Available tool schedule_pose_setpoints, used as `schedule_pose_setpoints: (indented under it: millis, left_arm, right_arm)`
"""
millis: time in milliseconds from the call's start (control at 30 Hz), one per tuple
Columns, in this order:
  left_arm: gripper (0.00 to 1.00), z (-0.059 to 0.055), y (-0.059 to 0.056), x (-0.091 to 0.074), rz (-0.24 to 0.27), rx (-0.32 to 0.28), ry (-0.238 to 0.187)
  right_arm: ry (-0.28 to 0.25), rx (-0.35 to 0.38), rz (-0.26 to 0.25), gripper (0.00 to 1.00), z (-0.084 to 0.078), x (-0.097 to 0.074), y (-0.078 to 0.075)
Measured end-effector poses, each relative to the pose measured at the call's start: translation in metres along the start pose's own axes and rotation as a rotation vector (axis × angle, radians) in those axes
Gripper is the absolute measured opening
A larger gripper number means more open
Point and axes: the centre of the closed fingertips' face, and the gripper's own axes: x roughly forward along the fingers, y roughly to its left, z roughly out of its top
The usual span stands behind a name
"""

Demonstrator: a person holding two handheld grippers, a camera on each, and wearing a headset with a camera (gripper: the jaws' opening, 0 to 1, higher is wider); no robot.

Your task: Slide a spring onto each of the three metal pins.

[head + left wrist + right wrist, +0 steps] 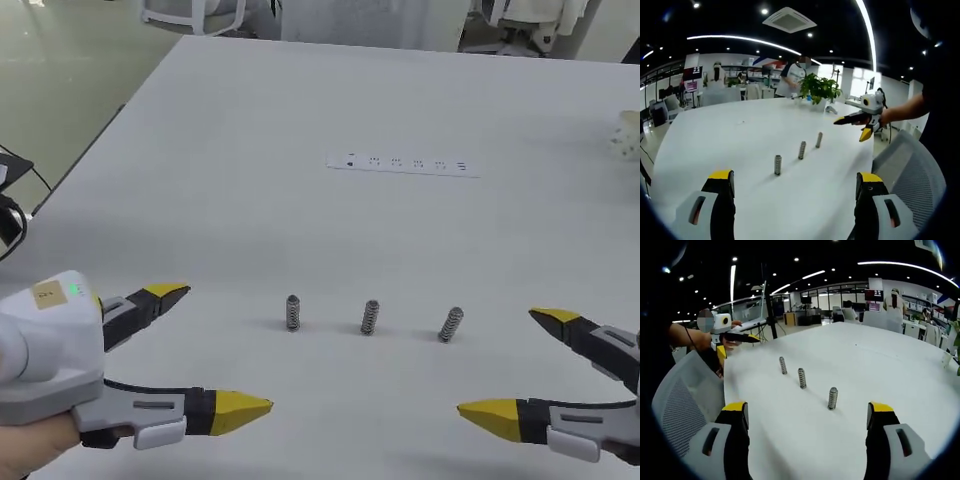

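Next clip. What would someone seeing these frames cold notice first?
Three springs stand upright in a row near the front of the white table. The left gripper and the right gripper flank them, one on each side, both with yellow-tipped jaws wide open and holding nothing. Farther back on the table lies a white power strip.

No legible text or labels
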Motion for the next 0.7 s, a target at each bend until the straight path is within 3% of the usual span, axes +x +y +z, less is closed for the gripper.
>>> schedule_pose_setpoints:
  millis: [300,700]
  left_arm:
    - [0.99,-0.008,-0.001,-0.006,0.016,-0.028,-0.001]
    - [0.99,-0.011,0.000,-0.007,0.033,-0.046,-0.004]
  right_arm:
    - [0.024,-0.031,0.014,0.99,-0.005,-0.002,0.007]
    - [0.021,-0.019,-0.018,0.99,-0.004,-0.004,0.000]
